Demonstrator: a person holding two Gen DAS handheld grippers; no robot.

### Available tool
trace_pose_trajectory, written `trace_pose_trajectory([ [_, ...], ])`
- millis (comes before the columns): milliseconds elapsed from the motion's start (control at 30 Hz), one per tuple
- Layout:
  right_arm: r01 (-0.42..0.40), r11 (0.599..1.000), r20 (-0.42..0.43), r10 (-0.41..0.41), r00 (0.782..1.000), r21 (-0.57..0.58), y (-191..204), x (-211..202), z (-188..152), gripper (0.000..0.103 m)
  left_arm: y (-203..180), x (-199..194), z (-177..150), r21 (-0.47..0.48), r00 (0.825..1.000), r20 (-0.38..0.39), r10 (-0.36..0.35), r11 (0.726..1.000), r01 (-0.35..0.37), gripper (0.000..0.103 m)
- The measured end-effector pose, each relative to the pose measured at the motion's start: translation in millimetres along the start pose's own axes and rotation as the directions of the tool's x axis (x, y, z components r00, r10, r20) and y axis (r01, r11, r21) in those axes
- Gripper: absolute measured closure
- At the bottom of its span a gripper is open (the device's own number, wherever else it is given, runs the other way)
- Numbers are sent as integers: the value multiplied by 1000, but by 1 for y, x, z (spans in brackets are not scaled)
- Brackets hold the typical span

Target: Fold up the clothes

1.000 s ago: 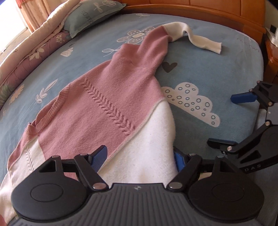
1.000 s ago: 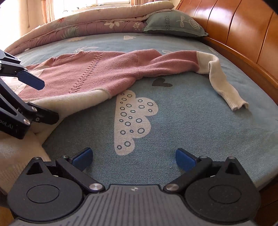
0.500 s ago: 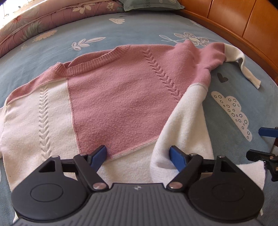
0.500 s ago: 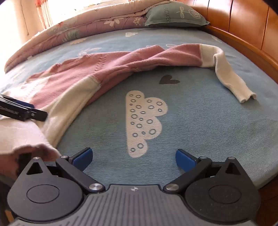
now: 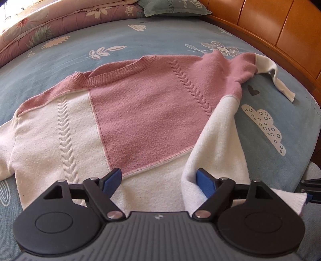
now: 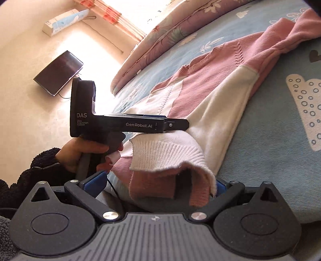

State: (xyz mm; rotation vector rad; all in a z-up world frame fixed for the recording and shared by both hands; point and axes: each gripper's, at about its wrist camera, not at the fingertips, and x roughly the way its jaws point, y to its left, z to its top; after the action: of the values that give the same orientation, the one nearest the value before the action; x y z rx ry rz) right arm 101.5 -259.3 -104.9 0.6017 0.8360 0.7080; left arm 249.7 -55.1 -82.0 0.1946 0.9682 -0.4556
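Observation:
A pink and white knitted sweater (image 5: pixel 144 112) lies front up on the blue bed sheet (image 5: pixel 80 52), one sleeve (image 5: pixel 266 70) stretched to the far right. My left gripper (image 5: pixel 158 180) stands open over the white hem, with a raised white fold against its right finger (image 5: pixel 204 182). In the right wrist view the left gripper (image 6: pixel 176 124) shows side on, resting on that fold. My right gripper (image 6: pixel 158 183) is open at the bed's near edge. The ribbed hem corner (image 6: pixel 166 156) droops between its fingers and hides part of the right pad.
A pillow (image 5: pixel 174 9) and a folded quilt (image 5: pixel 50 26) lie along the far side of the bed. The wooden headboard (image 5: pixel 280 30) runs along the right. A person's hand (image 6: pixel 80 152) holds the left gripper's handle. A dark screen (image 6: pixel 58 73) hangs on the wall.
The left gripper has swung from the sweater's right side to face its front and hem. The right gripper has turned left, so the hem corner and the left gripper now fill its view.

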Motion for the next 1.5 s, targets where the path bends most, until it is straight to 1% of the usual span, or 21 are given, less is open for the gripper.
trace_pose_trajectory([
  [67, -25, 1000, 7, 25, 1000, 0, 4, -1, 0, 0, -3, -8, -1, 22, 1000, 5, 5, 1000, -5, 21],
  [133, -61, 998, 18, 61, 998, 11, 6, -3, 3, 0, -8, -19, 3, 50, 1000, 27, 0, 999, -1, 21],
  [200, -90, 996, 21, 90, 996, 20, 10, -2, 5, 0, -14, -30, 8, 76, 998, 50, -25, 997, 21, 21],
  [267, -110, 994, 11, 110, 994, 22, 14, 2, 6, 0, -25, -35, 11, 119, 997, 47, -64, 991, 58, 20],
  [300, -117, 993, 3, 117, 993, 20, 16, 4, 7, 0, -31, -34, 12, 146, 996, 34, -78, 987, 72, 20],
  [367, -116, 993, -12, 116, 993, 3, 22, 7, 6, 0, -42, -24, 7, 207, 997, -25, -69, 976, 72, 20],
  [433, -97, 995, -14, 96, 995, -13, 25, 3, 5, 0, -46, -9, -2, 246, 996, -83, -21, 968, 41, 20],
  [467, -88, 996, -12, 88, 996, -17, 25, 1, 4, 0, -44, -4, -8, 247, 994, -107, 5, 969, 21, 20],
  [500, -85, 996, 1, 85, 996, -7, 23, -5, 4, 0, -40, -1, -13, 238, 993, -118, 19, 971, 10, 20],
  [567, -77, 997, 35, 76, 997, 31, 14, -17, 3, 0, -27, -3, -21, 179, 993, -116, -9, 983, 30, 19],
  [633, -63, 990, 66, 55, 996, 123, -4, -27, 3, 0, -16, -7, -25, 116, 993, -111, -37, 992, 50, 19],
  [733, -101, 958, 75, 84, 994, 268, -34, -22, 5, 0, -11, -12, -28, 91, 995, -97, -38, 995, 46, 19],
  [800, -114, 933, 71, 96, 993, 342, -50, -15, 7, 0, -11, -13, -29, 93, 996, -86, -23, 995, 31, 19],
  [900, -103, 902, 54, 88, 995, 418, -66, 0, 11, 0, -7, -9, -31, 81, 997, -71, 13, 997, -7, 14],
  [1000, -47, 878, 24, 40, 999, 476, -72, 14, 14, 0, 3, -5, -34, 23, 998, -66, -18, 1000, 20, 13],
  [1033, -44, 872, 25, 37, 999, 487, -72, 17, 15, 0, 3, -7, -35, 22, 998, -57, -22, 999, 23, 13],
  [1167, 21, 850, 6, -29, 1000, 526, -66, 32, 27, 0, 4, -16, -39, 10, 999, -20, -33, 999, 34, 13],
  [1233, 45, 843, 1, -54, 999, 535, -63, 39, 33, 0, 6, -24, -40, -3, 999, 11, -34, 999, 34, 14],
  [1267, 55, 846, 4, -67, 998, 530, -62, 42, 34, 0, 7, -29, -41, -13, 999, 28, -29, 999, 30, 14],
  [1400, 53, 883, 43, -82, 996, 467, -56, 45, 32, 0, 15, -43, -49, -78, 997, 77, -31, 996, 37, 14],
  [1500, 28, 915, 82, -66, 994, 403, -53, 41, 25, 0, 20, -46, -58, -131, 995, 89, -36, 990, 47, 14],
])
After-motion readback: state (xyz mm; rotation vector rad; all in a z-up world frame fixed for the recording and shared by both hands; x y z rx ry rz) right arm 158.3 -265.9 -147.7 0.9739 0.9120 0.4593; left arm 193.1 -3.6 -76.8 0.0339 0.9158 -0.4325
